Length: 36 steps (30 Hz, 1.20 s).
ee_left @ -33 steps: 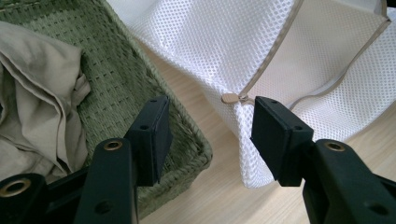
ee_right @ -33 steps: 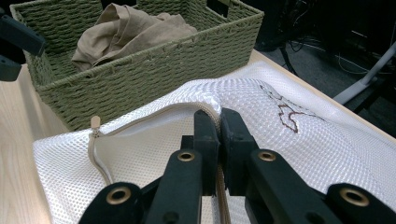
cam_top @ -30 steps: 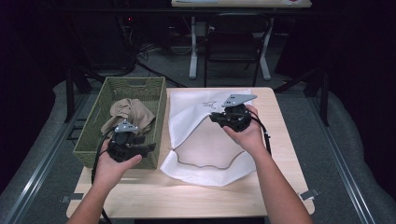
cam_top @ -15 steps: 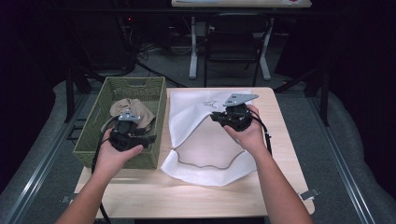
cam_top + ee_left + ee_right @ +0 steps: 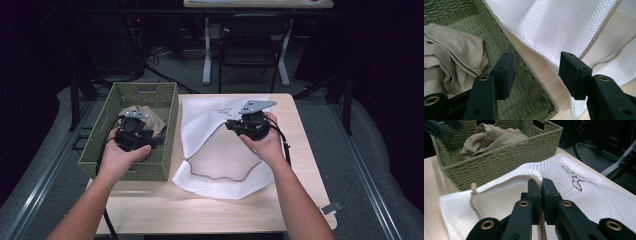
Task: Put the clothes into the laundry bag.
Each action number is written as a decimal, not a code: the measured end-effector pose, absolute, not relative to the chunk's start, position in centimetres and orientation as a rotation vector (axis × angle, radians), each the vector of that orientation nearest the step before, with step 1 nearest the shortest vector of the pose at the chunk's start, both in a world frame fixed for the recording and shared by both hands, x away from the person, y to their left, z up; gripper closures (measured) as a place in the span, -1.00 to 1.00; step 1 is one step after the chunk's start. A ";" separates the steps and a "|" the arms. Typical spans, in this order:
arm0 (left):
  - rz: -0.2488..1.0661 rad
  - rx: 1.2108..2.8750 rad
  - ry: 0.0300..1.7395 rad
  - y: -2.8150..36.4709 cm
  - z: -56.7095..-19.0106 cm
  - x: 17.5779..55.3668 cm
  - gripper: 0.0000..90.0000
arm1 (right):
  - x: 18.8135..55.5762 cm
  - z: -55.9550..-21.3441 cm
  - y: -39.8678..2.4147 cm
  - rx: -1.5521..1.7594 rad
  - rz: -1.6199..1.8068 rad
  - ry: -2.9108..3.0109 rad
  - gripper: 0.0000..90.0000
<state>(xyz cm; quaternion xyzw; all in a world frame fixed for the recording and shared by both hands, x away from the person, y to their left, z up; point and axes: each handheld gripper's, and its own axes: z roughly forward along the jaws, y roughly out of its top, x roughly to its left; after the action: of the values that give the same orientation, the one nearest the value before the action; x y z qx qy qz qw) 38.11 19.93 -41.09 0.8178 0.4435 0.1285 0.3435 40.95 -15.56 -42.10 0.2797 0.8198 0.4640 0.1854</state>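
Observation:
A green woven basket stands at the table's left and holds a crumpled beige cloth. My left gripper hovers over the basket's near right part, open, with nothing between its jaws. In the left gripper view the beige cloth lies to the left and the basket wall runs under the jaws. A white mesh laundry bag lies unzipped beside the basket. My right gripper is shut on the bag's zipper edge and lifts it, jaws pressed together.
Bare wood table shows in front of the bag. A small clip sits at the table's near right edge. A chair and table legs stand on the dark floor beyond. The bag carries a small brown stitched mark.
My left gripper has risen and moved a little farther over the basket, away from the person. The right gripper and the bag's lifted edge have stayed put.

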 end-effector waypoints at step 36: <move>0.362 2.118 1.338 21.6 -40.7 44.3 0.02 | 40.9 -42.0 -15.8 0.789 1.310 2.301 0.92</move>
<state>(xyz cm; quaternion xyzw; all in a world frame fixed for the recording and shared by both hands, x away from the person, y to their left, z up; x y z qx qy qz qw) 44.32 21.58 -40.69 0.7980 0.5042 0.1364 0.3005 40.94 -15.77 -41.98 0.2805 0.8179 0.4657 0.1884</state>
